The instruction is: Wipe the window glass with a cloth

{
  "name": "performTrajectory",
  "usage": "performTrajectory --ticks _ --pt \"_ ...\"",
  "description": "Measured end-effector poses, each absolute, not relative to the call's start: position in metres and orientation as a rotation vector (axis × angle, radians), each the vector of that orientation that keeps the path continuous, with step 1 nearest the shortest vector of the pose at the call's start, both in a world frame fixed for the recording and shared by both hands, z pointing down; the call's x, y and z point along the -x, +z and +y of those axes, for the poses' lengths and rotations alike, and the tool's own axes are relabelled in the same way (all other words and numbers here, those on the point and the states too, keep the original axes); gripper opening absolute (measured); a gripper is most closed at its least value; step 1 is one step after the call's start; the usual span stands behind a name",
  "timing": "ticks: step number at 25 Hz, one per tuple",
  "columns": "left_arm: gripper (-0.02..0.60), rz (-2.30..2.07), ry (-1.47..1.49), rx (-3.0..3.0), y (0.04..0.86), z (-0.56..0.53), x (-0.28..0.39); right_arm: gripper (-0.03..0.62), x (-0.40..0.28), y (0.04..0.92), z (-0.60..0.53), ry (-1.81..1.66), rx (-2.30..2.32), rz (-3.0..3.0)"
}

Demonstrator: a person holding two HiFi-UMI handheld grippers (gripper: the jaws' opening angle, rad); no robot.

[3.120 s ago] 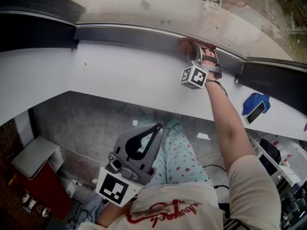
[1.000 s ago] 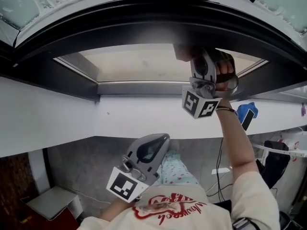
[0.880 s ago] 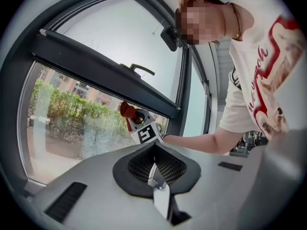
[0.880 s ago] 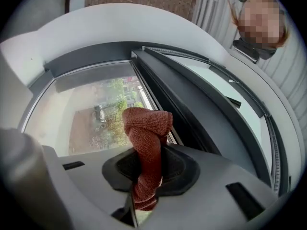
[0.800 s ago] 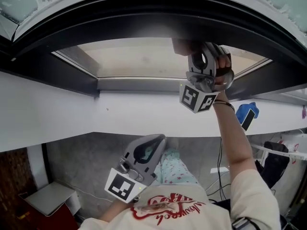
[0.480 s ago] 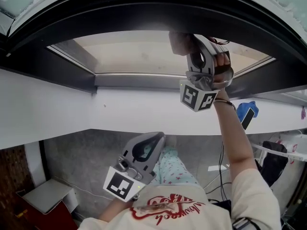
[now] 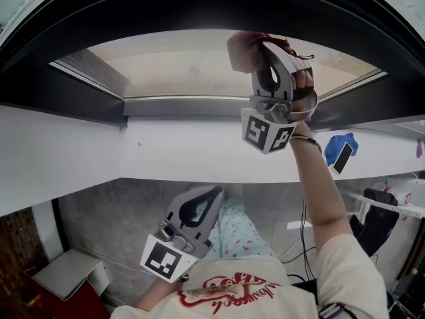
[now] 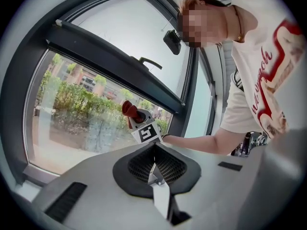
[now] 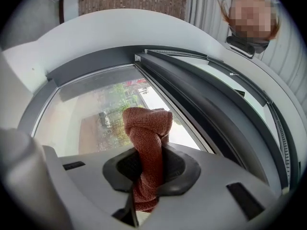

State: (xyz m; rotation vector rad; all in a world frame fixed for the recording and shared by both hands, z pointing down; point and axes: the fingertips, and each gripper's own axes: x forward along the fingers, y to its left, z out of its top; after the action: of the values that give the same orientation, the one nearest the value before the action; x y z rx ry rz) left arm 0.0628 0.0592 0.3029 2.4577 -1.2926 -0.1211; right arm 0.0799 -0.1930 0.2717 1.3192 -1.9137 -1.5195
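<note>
My right gripper (image 7: 264,47) is raised to the window glass (image 7: 172,62) and shut on a reddish-brown cloth (image 7: 240,50), whose bunched end lies against the pane near its upper right. In the right gripper view the cloth (image 9: 146,128) stands up twisted between the jaws, with the glass (image 9: 91,114) just behind it. My left gripper (image 7: 214,195) hangs low in front of the person's body, shut with nothing in it. The left gripper view shows its jaws (image 8: 156,171) closed, and beyond them the cloth (image 8: 129,110) held on the glass (image 8: 72,119).
A dark window frame (image 7: 80,98) surrounds the pane, with a white sill (image 7: 186,155) below it. A blue thing with a phone (image 7: 341,151) lies on the sill at the right. A window handle (image 8: 146,61) sits on the upper frame. A grey box (image 7: 63,271) stands on the floor.
The right gripper has carried the cloth from the bottom edge of the pane up over the glass and slightly left. The left gripper has stayed low and shut.
</note>
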Motion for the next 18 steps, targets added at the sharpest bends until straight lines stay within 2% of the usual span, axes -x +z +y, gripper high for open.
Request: performTrajectory --ticks 18 --pt "0.021 -1.298 -0.127 -2.406 0.321 0.058 -0.057 0.066 -0.073 0.338 -0.193 -1.433 -1.216 -1.927"
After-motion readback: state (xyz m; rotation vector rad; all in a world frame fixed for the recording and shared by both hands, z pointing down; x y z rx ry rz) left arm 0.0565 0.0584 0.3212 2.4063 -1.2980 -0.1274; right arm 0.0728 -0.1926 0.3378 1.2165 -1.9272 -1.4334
